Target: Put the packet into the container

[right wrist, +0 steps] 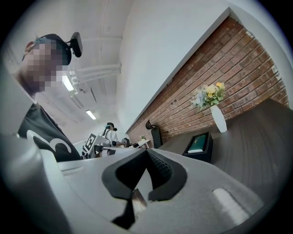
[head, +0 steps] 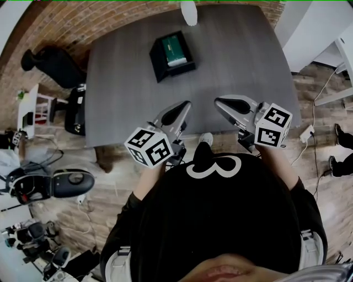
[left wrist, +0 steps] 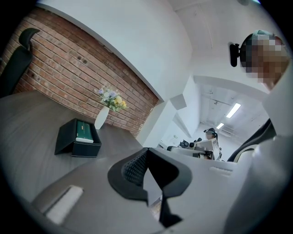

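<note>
The green packet (head: 175,48) lies inside the black container (head: 156,59), upper centre of the head view, on the grey desk (head: 237,49). The left hand-held gripper (head: 185,104) and the right hand-held gripper (head: 219,101) hover at the desk's lower edge. Both are clenched and empty, well apart from the container.

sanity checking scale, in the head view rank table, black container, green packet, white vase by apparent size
1. table
2. black container
3. green packet and white vase look about alike. The vase is cut off at the top edge, so no ranking.
</note>
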